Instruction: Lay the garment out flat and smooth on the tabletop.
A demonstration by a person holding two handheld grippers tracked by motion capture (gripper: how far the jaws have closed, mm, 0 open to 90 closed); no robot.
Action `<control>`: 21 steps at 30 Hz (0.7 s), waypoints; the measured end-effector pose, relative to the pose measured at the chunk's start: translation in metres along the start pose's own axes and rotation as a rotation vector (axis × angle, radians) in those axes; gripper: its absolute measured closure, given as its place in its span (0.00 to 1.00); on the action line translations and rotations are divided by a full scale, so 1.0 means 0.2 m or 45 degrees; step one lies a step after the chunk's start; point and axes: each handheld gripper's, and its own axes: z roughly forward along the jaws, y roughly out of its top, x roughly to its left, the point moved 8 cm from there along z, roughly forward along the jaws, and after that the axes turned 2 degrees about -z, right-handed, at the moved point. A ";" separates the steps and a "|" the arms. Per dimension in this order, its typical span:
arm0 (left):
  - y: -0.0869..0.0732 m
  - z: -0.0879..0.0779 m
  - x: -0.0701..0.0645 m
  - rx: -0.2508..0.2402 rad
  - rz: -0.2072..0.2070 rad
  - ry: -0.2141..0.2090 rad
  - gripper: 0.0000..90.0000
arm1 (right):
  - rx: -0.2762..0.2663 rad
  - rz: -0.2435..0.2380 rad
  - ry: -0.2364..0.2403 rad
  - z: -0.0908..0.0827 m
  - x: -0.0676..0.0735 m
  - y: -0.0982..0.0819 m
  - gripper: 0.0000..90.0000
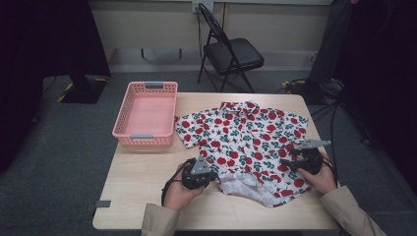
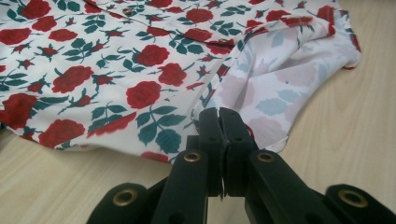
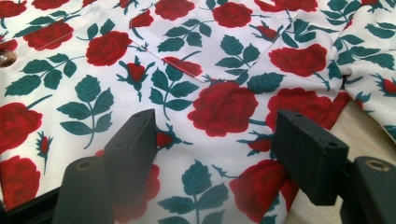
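The rose-print shirt (image 1: 246, 142) lies spread on my wooden table (image 1: 142, 182), beside the pink basket (image 1: 146, 114). My left gripper (image 2: 219, 122) is clamped on the shirt's folded-back hem, whose pale underside the left gripper view shows. My right gripper (image 3: 215, 140) hovers over the printed fabric, jaws spread wide, gripping nothing. I can read no labels.
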 end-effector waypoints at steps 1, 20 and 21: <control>-0.01 -0.01 -0.01 0.007 0.002 -0.001 0.98 | 0.000 0.000 0.000 0.00 0.00 0.00 0.33; -0.07 -0.12 -0.05 -0.019 -0.026 0.013 0.95 | 0.000 0.000 0.000 0.00 0.00 0.00 0.33; -0.06 -0.11 -0.04 -0.037 -0.025 0.035 0.87 | 0.000 0.000 0.000 0.00 0.00 0.00 0.33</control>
